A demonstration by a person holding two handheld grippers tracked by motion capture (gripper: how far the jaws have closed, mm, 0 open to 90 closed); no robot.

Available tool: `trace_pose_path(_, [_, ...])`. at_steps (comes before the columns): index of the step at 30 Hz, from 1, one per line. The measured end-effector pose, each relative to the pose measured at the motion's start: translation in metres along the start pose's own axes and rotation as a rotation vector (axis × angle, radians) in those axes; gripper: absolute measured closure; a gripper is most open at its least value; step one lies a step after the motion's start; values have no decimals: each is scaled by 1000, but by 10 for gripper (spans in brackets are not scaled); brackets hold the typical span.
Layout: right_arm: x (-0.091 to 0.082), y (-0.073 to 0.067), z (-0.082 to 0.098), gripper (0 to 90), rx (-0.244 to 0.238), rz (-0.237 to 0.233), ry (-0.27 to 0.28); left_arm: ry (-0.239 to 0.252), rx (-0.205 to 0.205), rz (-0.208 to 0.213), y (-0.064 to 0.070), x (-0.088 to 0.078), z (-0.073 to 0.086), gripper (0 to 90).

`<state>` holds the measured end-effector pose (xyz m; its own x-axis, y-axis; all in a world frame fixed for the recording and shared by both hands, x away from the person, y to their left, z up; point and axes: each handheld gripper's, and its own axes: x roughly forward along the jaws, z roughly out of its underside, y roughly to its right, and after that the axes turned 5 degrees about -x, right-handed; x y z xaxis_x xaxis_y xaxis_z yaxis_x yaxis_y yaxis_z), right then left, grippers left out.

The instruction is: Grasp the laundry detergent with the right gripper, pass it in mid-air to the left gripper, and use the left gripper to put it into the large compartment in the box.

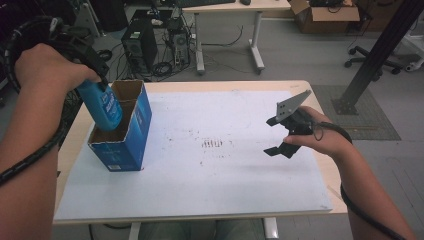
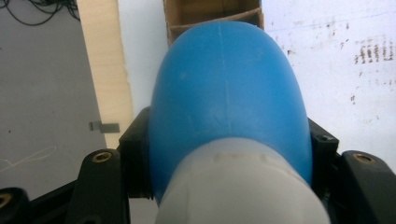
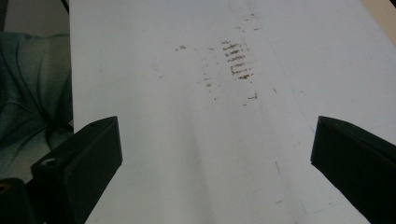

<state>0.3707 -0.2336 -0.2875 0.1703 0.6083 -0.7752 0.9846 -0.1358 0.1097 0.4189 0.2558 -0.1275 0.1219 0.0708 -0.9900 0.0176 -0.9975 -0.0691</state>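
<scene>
A blue plastic bottle (image 1: 106,106) with a white cap end hangs bottom-down in my left gripper (image 1: 95,80), which is shut on it near the cap. Its lower part dips into the near compartment of a blue cardboard box (image 1: 131,140) with an open top and a divider. In the left gripper view the blue bottle (image 2: 229,88) sits between the black jaws, with the box (image 2: 212,16) beyond it. My right gripper (image 1: 277,136) hovers open over the white board at the right, nothing between its fingers (image 3: 88,158).
The white board (image 1: 210,190) covers a wooden table (image 1: 330,175) and carries brown smudges (image 1: 212,145) at its middle. Beyond the table stand a computer tower (image 1: 140,45), a desk and a black post (image 1: 375,55). A person's lap shows below the front edge.
</scene>
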Motion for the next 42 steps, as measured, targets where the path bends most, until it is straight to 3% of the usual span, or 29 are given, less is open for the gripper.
trace_pose_path(14, [0,4,-8,22,-8,-26,-65,-2,6,-14,2,34,1,381])
trace_pose_path(25, [4,6,-6,22,2,-33,-64,-10,36,-34,11,61,4,381])
trace_pose_path(42, [9,7,-5,22,4,-42,-67,-25,40,-29,13,108,7,381])
